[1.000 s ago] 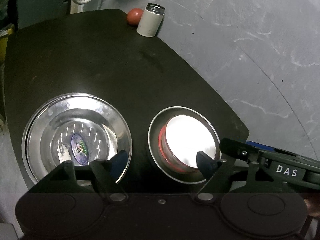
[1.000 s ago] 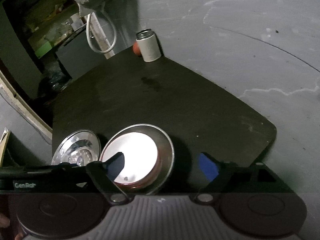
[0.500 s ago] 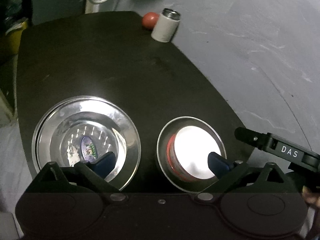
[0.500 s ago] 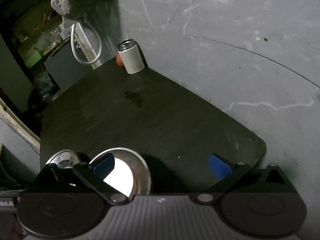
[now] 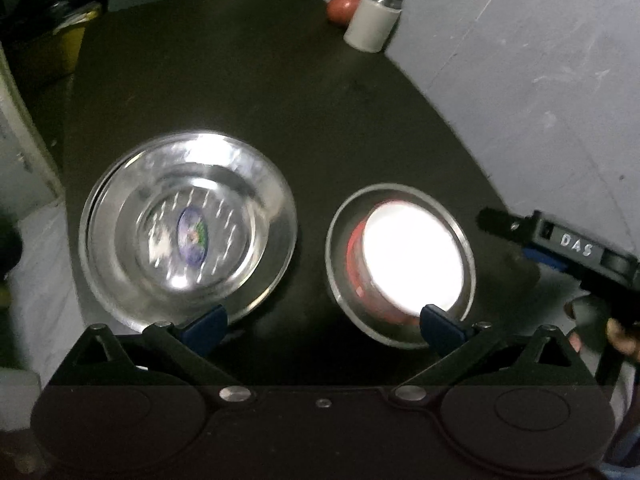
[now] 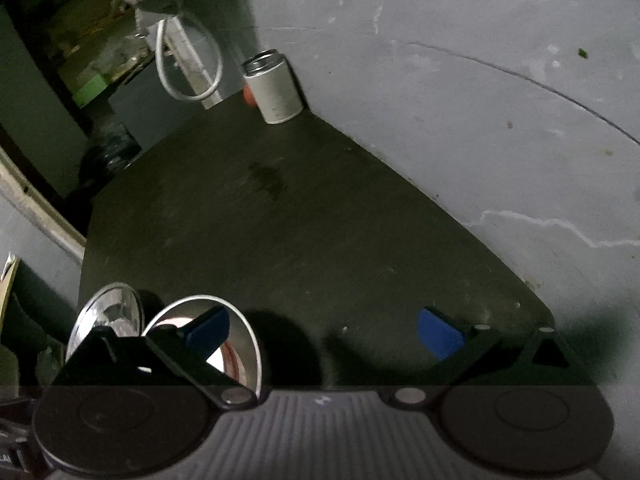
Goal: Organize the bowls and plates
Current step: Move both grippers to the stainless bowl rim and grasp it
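The left gripper (image 5: 322,326) hangs spread wide and empty above the near edge of the dark table (image 5: 248,80), one blue fingertip over the near rim of the large steel plate (image 5: 276,208), the other over the near rim of the small steel plate (image 5: 468,248). The large plate, on the left, holds a steel bowl (image 5: 188,236) with a coloured sticker in its bottom; the small plate, just beside it to the right but apart, carries a red-walled bowl (image 5: 408,264) whose inside is washed out white by glare. The right gripper (image 6: 322,330) is likewise spread and holds nothing, low over bare table to the right of the small plate (image 6: 248,336). At the far corner stand a white can (image 5: 372,20) and a red ball (image 5: 342,6), well apart from the dishes. Both stacks seem sorted, so little looks left to do. The risks: the left fingertips sit so close above both rims that a careless dip or swing could clip a plate and push it off the near edge; the glare and motion blur also make rim height hard to judge for any new grasp.
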Tool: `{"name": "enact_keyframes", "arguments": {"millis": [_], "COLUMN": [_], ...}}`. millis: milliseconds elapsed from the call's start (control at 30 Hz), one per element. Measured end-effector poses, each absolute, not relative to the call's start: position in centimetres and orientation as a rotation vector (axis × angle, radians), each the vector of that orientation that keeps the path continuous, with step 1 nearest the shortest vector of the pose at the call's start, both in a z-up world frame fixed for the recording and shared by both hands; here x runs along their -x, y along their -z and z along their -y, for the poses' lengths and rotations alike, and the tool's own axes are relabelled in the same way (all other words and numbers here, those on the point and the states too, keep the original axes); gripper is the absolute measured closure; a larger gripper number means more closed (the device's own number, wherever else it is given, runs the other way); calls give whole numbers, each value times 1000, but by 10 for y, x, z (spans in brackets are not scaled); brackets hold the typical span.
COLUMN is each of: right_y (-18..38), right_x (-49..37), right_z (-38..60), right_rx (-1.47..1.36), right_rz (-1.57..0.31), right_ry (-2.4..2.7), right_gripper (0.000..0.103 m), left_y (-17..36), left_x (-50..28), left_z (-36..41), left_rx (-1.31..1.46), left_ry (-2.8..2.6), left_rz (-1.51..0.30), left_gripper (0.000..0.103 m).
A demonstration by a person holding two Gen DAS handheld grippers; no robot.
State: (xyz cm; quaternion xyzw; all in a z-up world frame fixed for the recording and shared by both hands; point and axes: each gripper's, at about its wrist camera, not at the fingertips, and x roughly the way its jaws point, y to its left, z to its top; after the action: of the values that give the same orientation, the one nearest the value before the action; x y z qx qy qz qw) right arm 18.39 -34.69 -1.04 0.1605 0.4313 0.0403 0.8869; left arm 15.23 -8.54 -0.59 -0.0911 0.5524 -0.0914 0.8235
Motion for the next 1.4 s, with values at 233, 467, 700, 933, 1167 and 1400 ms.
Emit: {"name": "enact_keyframes", "arguments": {"millis": [233, 467, 700, 933, 1167, 1400], "right_y": [11, 13, 14, 16, 21, 22], "right_x": [-179, -181, -185, -182, -179, -179], "right_z": [344, 341, 343, 345, 345, 349], "right_rx": [-223, -184, -167, -186, -174, -165], "right_rz": [-884, -905, -929, -930, -963, -976], "right_ry": [-159, -235, -252, -213, -226, -242], "right_gripper": [0, 0, 0, 0, 0, 0], "left_y": [8, 13, 17, 15, 23, 29], "left_x": [-148, -147, -144, -152, -155, -160], "left_z": [76, 86, 78, 77, 85, 91], "left_rx": [298, 273, 287, 281, 266, 239], "left_ry": [45, -63, -109, -81, -72, -98], "left_rz": [-1196, -1238, -1248, -1232, -1250, -1262], "left_gripper": [1, 1, 1, 1, 1, 1]}}
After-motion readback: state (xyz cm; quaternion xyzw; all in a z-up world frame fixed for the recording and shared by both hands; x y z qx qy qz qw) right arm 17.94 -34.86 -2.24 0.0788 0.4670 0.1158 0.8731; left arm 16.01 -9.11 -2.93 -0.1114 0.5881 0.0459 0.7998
